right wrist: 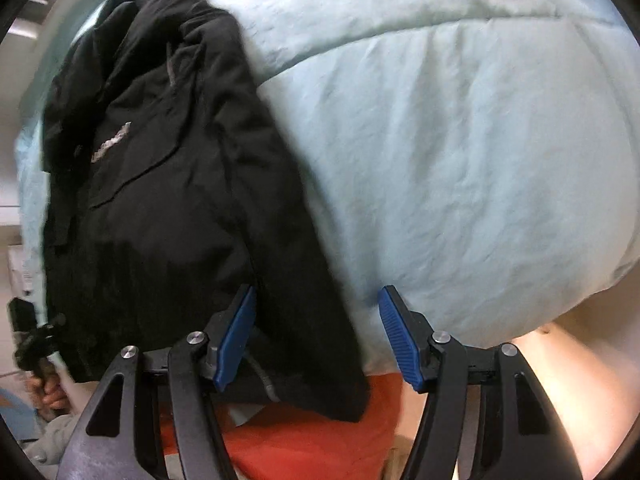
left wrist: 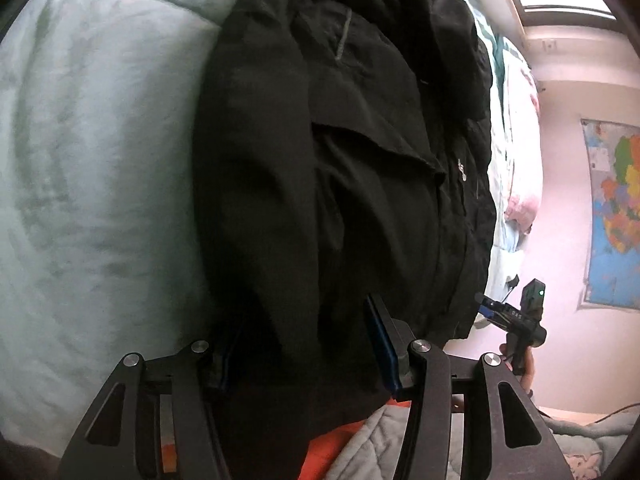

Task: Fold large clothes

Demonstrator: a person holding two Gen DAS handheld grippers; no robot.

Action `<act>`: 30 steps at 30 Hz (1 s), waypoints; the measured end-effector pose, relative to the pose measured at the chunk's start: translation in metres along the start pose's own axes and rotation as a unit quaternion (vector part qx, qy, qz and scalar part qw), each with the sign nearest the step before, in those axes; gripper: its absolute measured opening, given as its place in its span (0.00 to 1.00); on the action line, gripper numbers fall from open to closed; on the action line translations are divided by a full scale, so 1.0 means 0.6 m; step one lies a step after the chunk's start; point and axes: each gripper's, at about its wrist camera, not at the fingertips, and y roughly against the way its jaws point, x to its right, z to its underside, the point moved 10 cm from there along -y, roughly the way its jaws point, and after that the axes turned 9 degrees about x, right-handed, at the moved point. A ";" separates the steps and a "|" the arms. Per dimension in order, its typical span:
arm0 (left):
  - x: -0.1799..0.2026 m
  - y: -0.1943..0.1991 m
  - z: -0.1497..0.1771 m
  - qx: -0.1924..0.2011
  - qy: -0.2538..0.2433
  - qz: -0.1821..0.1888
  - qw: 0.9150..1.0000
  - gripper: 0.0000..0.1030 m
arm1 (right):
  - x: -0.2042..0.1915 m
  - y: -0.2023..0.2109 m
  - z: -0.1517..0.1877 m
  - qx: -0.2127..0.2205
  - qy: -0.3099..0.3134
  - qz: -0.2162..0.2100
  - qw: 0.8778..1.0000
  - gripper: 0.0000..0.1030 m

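Black jacket (left wrist: pixel 340 168) lies folded on the pale blue duvet (right wrist: pixel 460 140). Left hand-held gripper (left wrist: pixel 308 356) straddles its near hem, jaws apart; right hand-held gripper (right wrist: pixel 316 336), jaws wide, holds nothing beside the jacket's corner.

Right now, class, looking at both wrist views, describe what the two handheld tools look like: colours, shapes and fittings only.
Each tool has black angular linkage arms with triangular cut-outs, joined by round silver pivot bolts. The right tool carries two ribbed blue finger pads, shaped as slanted rectangles on black mounts. The left tool has the same black frame; one blue pad edge shows. No cables or sleeves are clearly visible on either.
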 end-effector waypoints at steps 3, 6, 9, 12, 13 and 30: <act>0.060 0.023 -0.017 0.020 -0.018 0.044 0.999 0.35 | -0.031 0.013 0.004 0.002 0.014 -0.035 0.999 0.29; 0.127 0.062 -0.042 0.052 -0.030 0.108 0.992 0.33 | -0.077 0.067 -0.011 0.049 0.038 -0.075 0.995 0.20; 0.142 0.062 -0.048 0.050 -0.036 0.119 0.991 0.33 | -0.096 0.085 -0.014 0.058 0.047 -0.093 0.993 0.20; 0.115 0.034 -0.035 0.019 -0.026 0.093 0.995 0.33 | -0.082 0.065 0.003 0.036 0.051 -0.081 0.995 0.20; 0.097 0.034 -0.033 0.011 -0.023 0.084 0.996 0.33 | -0.078 0.054 0.011 0.028 0.047 -0.079 0.995 0.23; 0.104 0.043 -0.011 0.011 -0.012 0.051 0.999 0.15 | -0.061 0.031 0.041 0.011 0.030 -0.088 0.996 0.18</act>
